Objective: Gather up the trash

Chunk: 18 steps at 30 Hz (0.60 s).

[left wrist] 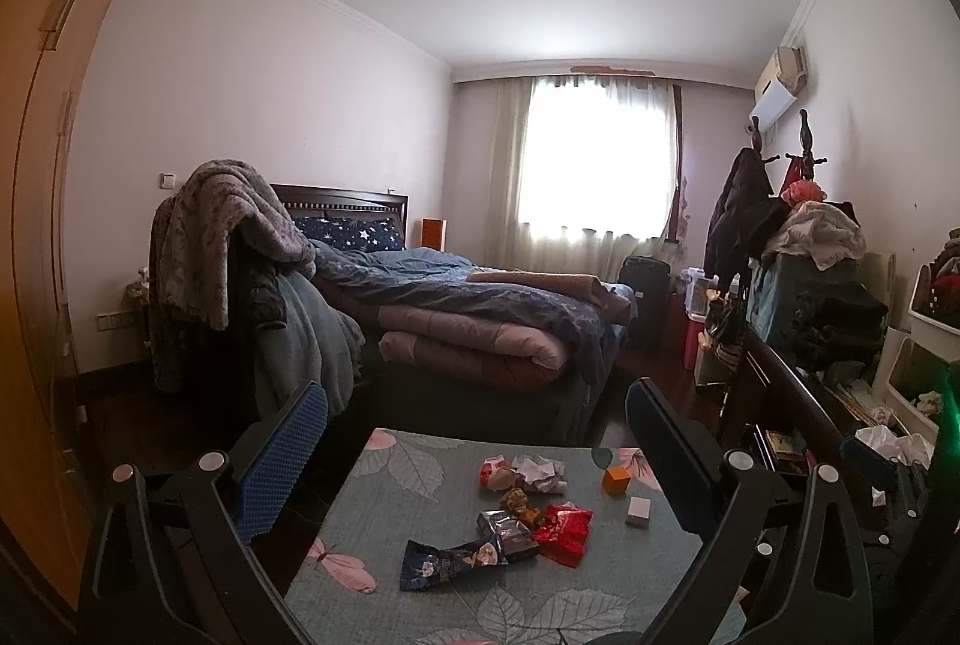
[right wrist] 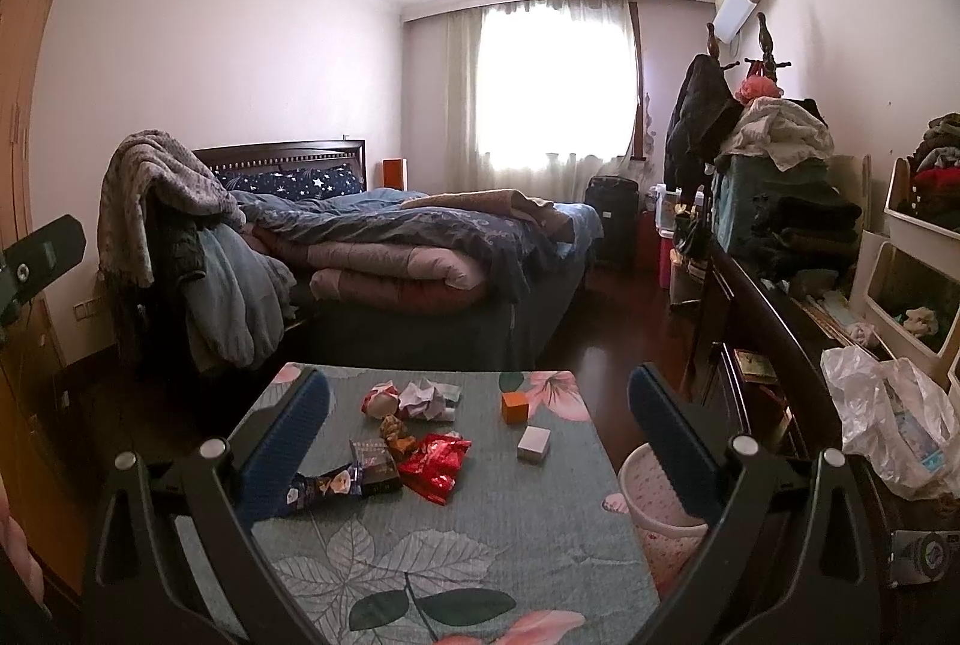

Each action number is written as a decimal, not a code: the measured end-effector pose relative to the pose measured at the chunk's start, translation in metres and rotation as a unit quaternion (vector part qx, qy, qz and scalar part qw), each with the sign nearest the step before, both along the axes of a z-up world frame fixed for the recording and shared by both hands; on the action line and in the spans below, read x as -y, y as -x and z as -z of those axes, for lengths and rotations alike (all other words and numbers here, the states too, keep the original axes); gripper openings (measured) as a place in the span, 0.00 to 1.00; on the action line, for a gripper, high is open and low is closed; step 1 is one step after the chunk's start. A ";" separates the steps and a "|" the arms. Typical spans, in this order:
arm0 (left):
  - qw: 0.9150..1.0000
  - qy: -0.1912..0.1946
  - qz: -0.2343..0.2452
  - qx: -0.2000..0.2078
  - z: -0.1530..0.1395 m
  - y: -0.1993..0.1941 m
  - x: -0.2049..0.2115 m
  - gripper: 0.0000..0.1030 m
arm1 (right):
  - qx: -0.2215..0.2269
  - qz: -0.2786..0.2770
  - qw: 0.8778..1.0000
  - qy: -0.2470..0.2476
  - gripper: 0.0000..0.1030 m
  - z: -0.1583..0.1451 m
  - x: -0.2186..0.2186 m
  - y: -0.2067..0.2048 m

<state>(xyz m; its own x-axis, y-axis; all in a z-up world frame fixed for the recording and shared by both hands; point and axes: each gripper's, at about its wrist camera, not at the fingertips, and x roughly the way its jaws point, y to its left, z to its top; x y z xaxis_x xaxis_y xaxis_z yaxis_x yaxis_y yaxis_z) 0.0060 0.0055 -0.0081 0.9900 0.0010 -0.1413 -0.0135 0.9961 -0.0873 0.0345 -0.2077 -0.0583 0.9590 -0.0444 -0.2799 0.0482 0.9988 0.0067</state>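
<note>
1. The dark blue wrapper [left wrist: 451, 561] lies flat on the table [left wrist: 384, 519], long axis left to right.
2. Crinkled foil; beside it a red wrapper [left wrist: 564, 525], crumpled white paper [left wrist: 540, 472].
3. Two small boxes to the right: one orange [left wrist: 616, 480], one white [left wrist: 638, 510].
4. Left gripper [left wrist: 477, 423] and right gripper [right wrist: 480, 405] both spread wide, holding nothing.
5. A pink bin [right wrist: 660, 513] stands right of the table.

Unmade bed [left wrist: 480, 309], bright curtained window [left wrist: 594, 159]

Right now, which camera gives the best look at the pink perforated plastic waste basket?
The right wrist view: the pink perforated plastic waste basket stands beside the table there, partly behind a gripper finger. The left wrist view doesn't show it.
</note>
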 end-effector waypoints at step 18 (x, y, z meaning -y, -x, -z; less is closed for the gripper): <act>1.000 -0.008 0.002 -0.005 0.025 -0.011 0.004 0.96 | -0.008 0.000 1.000 -0.002 0.97 0.005 0.003 -0.004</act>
<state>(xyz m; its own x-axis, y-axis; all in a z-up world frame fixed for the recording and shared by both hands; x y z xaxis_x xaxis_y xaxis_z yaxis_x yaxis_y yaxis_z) 0.0167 0.0012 -0.0335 0.9884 0.0002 -0.1518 -0.0112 0.9973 -0.0720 0.0383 -0.2104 -0.0635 0.9541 -0.0437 -0.2962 0.0487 0.9988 0.0096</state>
